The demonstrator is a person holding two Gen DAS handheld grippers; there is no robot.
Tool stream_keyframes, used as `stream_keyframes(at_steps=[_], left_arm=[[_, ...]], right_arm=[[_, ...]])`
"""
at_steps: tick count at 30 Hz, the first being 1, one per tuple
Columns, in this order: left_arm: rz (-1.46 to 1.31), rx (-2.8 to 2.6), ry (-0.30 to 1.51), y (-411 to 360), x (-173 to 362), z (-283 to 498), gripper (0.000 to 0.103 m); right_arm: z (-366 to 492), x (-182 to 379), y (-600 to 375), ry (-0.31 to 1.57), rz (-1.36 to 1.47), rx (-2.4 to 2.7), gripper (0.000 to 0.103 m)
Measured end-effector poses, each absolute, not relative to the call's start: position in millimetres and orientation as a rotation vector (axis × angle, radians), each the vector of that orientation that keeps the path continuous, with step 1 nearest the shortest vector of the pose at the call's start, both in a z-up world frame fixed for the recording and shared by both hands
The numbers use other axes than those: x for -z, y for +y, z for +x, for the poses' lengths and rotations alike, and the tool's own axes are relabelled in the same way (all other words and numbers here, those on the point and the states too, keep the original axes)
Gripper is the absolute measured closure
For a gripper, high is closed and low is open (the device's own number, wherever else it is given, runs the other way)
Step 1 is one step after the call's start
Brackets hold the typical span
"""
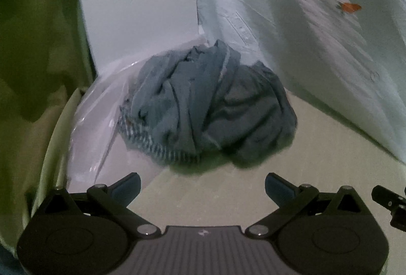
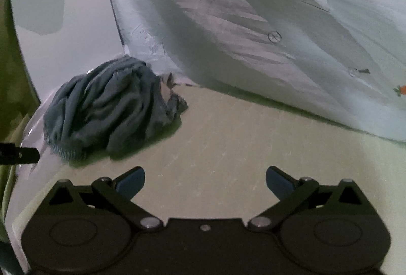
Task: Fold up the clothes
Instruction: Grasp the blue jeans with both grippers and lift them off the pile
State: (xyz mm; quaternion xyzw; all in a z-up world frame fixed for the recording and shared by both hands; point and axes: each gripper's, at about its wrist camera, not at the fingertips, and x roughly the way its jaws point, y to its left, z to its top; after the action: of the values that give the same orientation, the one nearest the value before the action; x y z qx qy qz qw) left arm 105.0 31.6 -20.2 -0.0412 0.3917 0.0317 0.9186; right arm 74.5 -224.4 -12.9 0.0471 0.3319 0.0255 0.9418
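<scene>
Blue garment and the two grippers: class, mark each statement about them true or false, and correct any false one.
1. The blue garment lies crumpled in a heap. True.
2. The left gripper is shut on the garment. False: its jaws are open and empty, short of the cloth.
3. The right gripper has open jaws. True.
4. The garment is already folded flat. False: it is bunched up.
5. A white sheet with orange prints lies behind the garment. True.
</scene>
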Motion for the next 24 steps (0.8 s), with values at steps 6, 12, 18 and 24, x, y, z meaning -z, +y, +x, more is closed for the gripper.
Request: stream_keyframes(at_steps=[6,12,18,24], left_arm=[[-0.068,-0.054,0.793,46.1,23.1,184.2,0.001],[-0.041,-0.104,0.846,56.8,48.4,267.0,0.002],[-0.144,-0.127,0.904,82.8,77.5,307.3,0.0],[-0.165,-0.1,0.856,85.9,77.7,299.5,0.015]], right_arm=[[156.1,2.7,-205.8,0.671,0.089,-0.052,0.0],[249.6,20.6,-179.3,0.75,0.154,-0.093,0.001],[323.4,58.8,-144.4,0.857,0.218,-0.176,0.001],[348.2,83.3,-149.4,0.91,0.398,-0.26,0.015]])
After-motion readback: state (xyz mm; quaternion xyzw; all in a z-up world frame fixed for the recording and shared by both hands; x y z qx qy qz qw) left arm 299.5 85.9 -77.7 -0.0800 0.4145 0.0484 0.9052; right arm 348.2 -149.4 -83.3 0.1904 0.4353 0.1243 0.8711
